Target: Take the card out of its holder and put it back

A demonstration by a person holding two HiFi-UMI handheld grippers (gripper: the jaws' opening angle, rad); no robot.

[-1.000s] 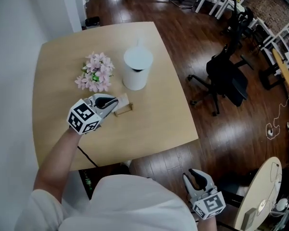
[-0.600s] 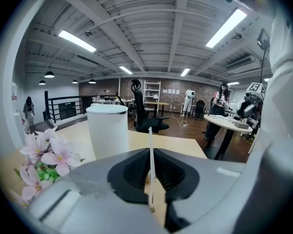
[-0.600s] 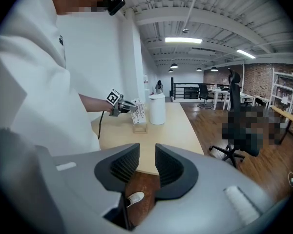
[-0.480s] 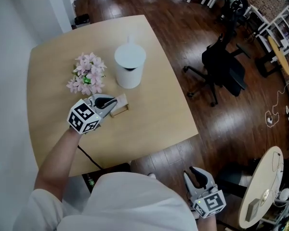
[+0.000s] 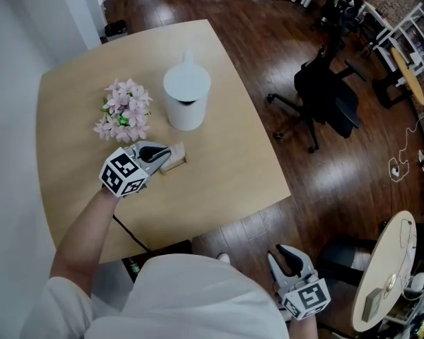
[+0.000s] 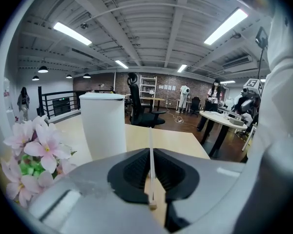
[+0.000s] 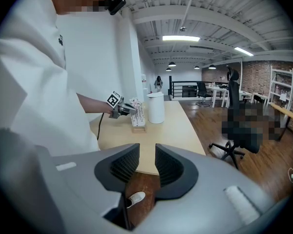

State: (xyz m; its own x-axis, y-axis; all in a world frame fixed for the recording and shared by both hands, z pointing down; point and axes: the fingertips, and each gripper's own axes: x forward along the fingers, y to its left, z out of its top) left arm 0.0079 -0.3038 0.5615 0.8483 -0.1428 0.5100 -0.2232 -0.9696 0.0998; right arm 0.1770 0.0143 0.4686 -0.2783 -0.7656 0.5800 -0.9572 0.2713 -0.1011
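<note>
Left tool (image 6: pixel 150 173), pinching card (image 6: pixel 150 143), has sunk onto holder (image 5: pixel 177 163): reinsertion likely underway; right tool (image 7: pixel 146 165) spread, empty.

Left hand-held gripper (image 5: pixel 169 151) at card holder (image 5: pixel 177 164) on table (image 5: pixel 226 175), pink flowers (image 5: pixel 121 119), white canister (image 5: pixel 186 99), right hand-held gripper (image 5: pixel 288 255) off table
</note>
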